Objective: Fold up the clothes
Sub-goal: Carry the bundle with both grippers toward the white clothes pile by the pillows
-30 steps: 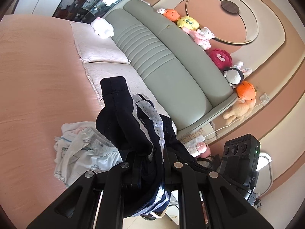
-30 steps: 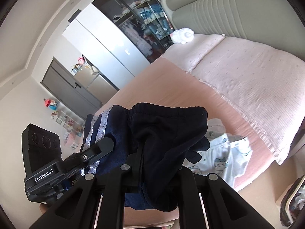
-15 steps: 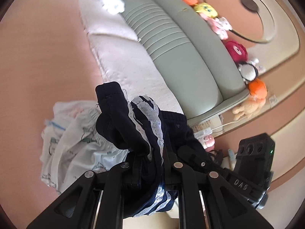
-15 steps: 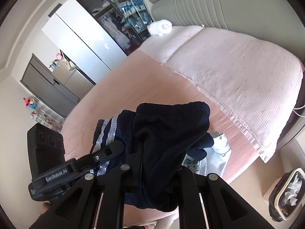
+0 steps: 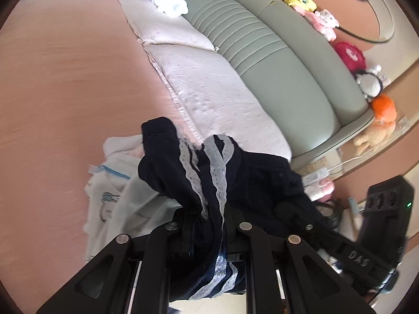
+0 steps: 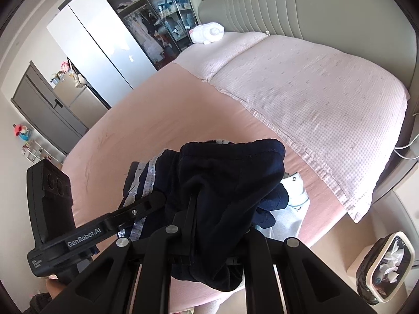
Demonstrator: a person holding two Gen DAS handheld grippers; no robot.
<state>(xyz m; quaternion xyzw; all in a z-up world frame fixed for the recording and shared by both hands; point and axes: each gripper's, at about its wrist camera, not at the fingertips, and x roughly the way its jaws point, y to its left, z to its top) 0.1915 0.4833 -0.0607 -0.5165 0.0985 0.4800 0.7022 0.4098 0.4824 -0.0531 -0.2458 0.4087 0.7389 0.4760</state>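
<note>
A dark navy garment with grey-white side stripes [image 5: 199, 175] is bunched up and held in the air above the bed's near corner. My left gripper [image 5: 208, 217] is shut on its striped part. My right gripper [image 6: 217, 217] is shut on its plain navy part [image 6: 230, 172]. The two grippers are close together; the right one shows at lower right in the left wrist view [image 5: 348, 246] and the left one at lower left in the right wrist view [image 6: 86, 230]. A white printed garment [image 5: 115, 196] lies crumpled on the bed below; it also shows in the right wrist view [image 6: 293, 204].
The bed has a pink sheet [image 5: 65, 83] and two pale checked pillows [image 5: 209, 89] against a grey-green headboard [image 5: 282, 52] lined with plush toys [image 5: 348, 55]. A white plush [image 6: 207, 32] lies on the far pillow. A lined bin [image 6: 385, 267] stands on the floor by the bed corner.
Both grippers have moved with the navy garment held between them, and the views have tilted toward the bed. The white garment has stayed on the bed.
</note>
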